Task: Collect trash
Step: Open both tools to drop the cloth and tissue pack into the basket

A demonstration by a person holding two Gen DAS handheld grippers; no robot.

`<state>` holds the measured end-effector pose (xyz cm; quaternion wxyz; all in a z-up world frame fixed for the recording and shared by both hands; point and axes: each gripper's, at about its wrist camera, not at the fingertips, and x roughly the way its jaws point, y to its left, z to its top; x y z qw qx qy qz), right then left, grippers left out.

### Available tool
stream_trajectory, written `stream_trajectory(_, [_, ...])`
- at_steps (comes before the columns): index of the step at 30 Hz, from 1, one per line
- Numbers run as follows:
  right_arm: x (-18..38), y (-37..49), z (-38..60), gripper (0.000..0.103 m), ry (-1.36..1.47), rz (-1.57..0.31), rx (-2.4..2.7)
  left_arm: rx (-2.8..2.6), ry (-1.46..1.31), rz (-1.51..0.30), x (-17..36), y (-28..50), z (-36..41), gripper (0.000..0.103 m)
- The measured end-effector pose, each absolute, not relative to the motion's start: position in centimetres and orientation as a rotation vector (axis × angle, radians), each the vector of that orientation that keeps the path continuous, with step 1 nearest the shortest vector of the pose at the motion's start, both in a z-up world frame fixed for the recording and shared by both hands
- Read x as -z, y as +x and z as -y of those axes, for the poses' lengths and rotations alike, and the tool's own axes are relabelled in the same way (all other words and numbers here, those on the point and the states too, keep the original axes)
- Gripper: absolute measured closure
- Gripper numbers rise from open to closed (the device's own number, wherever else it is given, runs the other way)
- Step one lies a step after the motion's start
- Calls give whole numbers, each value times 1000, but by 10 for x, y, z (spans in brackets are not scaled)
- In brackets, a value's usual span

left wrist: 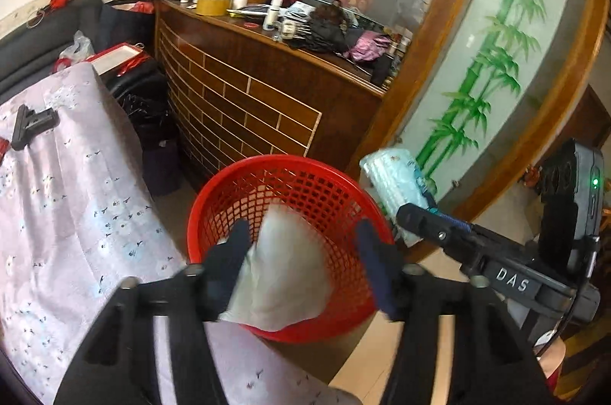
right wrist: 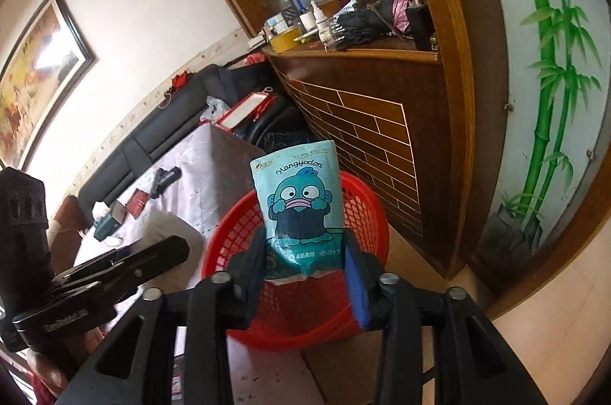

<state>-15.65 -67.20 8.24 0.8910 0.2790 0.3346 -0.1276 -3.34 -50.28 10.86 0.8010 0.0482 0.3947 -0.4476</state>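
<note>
A red mesh basket (left wrist: 305,176) stands on the floor against the corner of a table with a floral cloth (left wrist: 76,195). My left gripper (left wrist: 301,252) hangs over the basket's near rim, jaws apart. A crumpled white tissue (left wrist: 282,275) lies between them, against the left finger and clear of the right one. My right gripper (right wrist: 305,267) is over the same basket (right wrist: 366,191), to the right of the left one. A teal tissue pack with a cartoon fish (right wrist: 301,206) stands upright between its spread fingers, with a sliver of space at the right pad.
A wooden counter with a brick-pattern front (left wrist: 248,99), cluttered on top, stands just behind the basket. A bamboo-painted panel (left wrist: 488,80) is to the right. On the table lie a black clip (left wrist: 32,124), a red wrapper (right wrist: 137,202) and a tissue box (right wrist: 105,218).
</note>
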Motion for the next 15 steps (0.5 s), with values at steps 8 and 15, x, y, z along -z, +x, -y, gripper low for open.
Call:
stream_trajectory(8, [-80, -156, 670, 47, 583, -686, 259, 907, 86, -839, -114, -34, 467, 38])
stream_trajectory(15, [-98, -175, 622, 38, 542, -655, 198, 838, 68, -805, -120, -60, 400, 33])
